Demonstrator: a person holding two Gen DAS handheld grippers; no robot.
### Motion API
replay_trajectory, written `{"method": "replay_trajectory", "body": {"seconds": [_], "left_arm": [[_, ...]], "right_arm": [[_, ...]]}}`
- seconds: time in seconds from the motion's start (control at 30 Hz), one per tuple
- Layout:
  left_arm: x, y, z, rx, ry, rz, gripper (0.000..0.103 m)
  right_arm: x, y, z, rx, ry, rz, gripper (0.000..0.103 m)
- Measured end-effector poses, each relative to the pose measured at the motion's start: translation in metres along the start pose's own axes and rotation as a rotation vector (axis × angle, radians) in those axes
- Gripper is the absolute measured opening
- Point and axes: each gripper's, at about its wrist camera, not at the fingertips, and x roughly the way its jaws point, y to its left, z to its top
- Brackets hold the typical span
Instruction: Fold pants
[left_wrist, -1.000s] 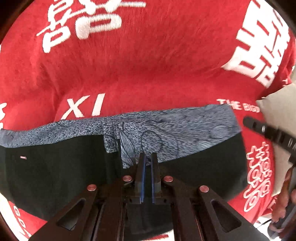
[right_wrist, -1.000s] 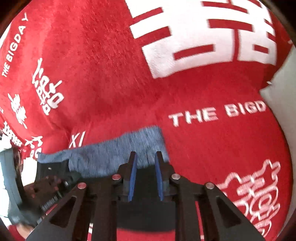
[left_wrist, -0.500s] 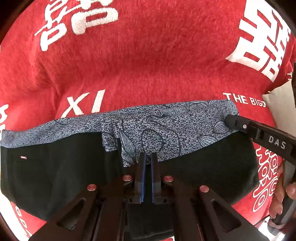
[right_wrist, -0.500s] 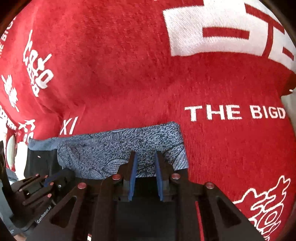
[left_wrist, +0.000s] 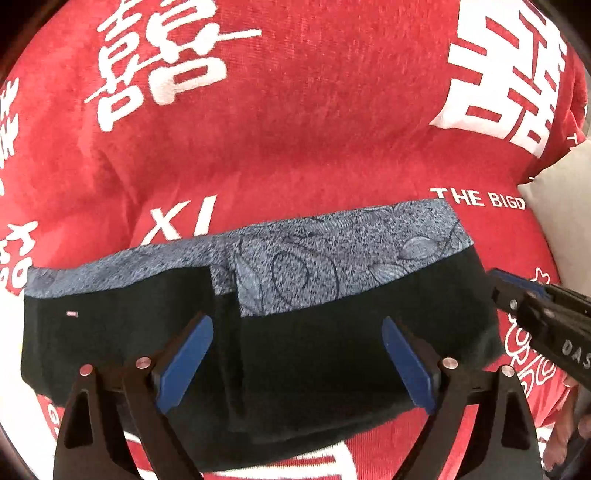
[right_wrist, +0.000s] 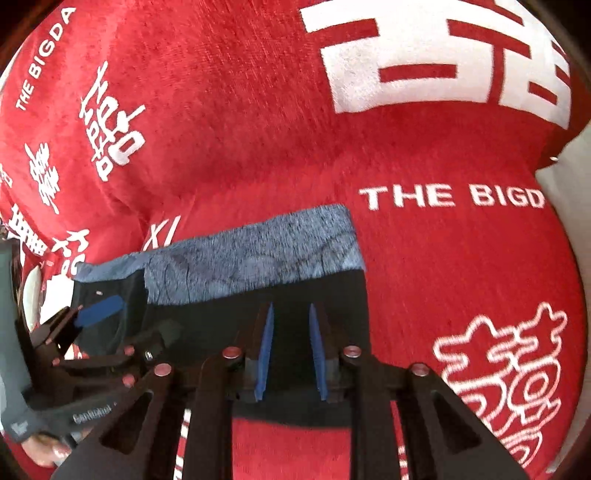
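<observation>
The pants (left_wrist: 332, 362) lie folded into a wide black rectangle on the red blanket, with a blue-grey patterned band (left_wrist: 314, 258) along the far edge. My left gripper (left_wrist: 295, 325) hovers over their middle, jaws opening wide, blue pads (left_wrist: 184, 358) apart and nothing gripped. My right gripper (right_wrist: 291, 308) points down over the pants' right end (right_wrist: 240, 266); its jaws are opening, a narrow gap with black cloth seen behind it, not pinched. Its tip (left_wrist: 517, 295) shows at the pants' right edge in the left wrist view. In the right wrist view the left gripper (right_wrist: 99, 308) stands at the left.
A red blanket (left_wrist: 295, 129) with white lettering (right_wrist: 443, 195) covers the surface all around the pants. A pale beige surface (left_wrist: 565, 221) borders it at the right. A person's hand (right_wrist: 40, 450) in a grey sleeve holds the left gripper.
My left gripper's jaws went from shut to wide open and let go of the pants. The right gripper's jaws widened slightly, and its tip slid off the patterned band toward the right edge.
</observation>
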Motion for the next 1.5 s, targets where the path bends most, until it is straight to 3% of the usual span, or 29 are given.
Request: {"method": "replay_trajectory", "body": {"seconds": [0.03,0.1,0.13,0.33,0.37,0.7,0.73,0.8,0.9,1.03,1.17,1.2,1.5], "left_arm": [[-0.003,0.000,-0.002,-0.004,0.001,0.003,0.093],[-0.008,0.003,-0.009,-0.019,-0.002,0.017,0.093],[-0.011,0.005,-0.013,-0.026,-0.003,0.020,0.093],[-0.021,0.030,-0.037,-0.124,0.015,-0.001,0.093],[-0.023,0.037,-0.043,-0.145,0.018,-0.007,0.093],[-0.032,0.104,-0.086,-0.205,0.044,-0.008,0.093],[-0.033,0.113,-0.090,-0.215,0.043,-0.009,0.093],[-0.038,0.136,-0.102,-0.246,0.041,-0.011,0.093],[-0.042,0.170,-0.120,-0.298,0.036,-0.012,0.093],[-0.043,0.210,-0.143,-0.371,0.038,-0.012,0.093],[-0.041,0.239,-0.163,-0.445,0.044,-0.026,0.093],[-0.041,0.245,-0.168,-0.459,0.043,-0.032,0.093],[-0.034,0.263,-0.186,-0.537,0.057,-0.118,0.093]], "right_arm": [[-0.005,0.000,-0.004,-0.005,0.002,-0.008,0.038],[-0.013,0.001,-0.010,-0.016,0.000,-0.026,0.072],[-0.018,0.002,-0.014,-0.024,-0.007,-0.032,0.074],[-0.026,0.024,-0.025,-0.104,0.024,-0.024,0.074],[-0.025,0.030,-0.027,-0.122,0.062,-0.043,0.074],[0.002,0.101,-0.048,-0.160,0.100,-0.022,0.073],[0.007,0.108,-0.050,-0.153,0.110,-0.013,0.070],[0.018,0.125,-0.054,-0.160,0.136,-0.002,0.048],[0.032,0.150,-0.059,-0.174,0.164,0.011,0.037],[0.047,0.181,-0.065,-0.219,0.174,-0.002,0.037],[0.084,0.193,-0.079,-0.232,0.240,-0.056,0.036],[0.085,0.194,-0.081,-0.229,0.210,-0.071,0.037],[0.085,0.210,-0.090,-0.317,0.230,-0.133,0.048]]}}
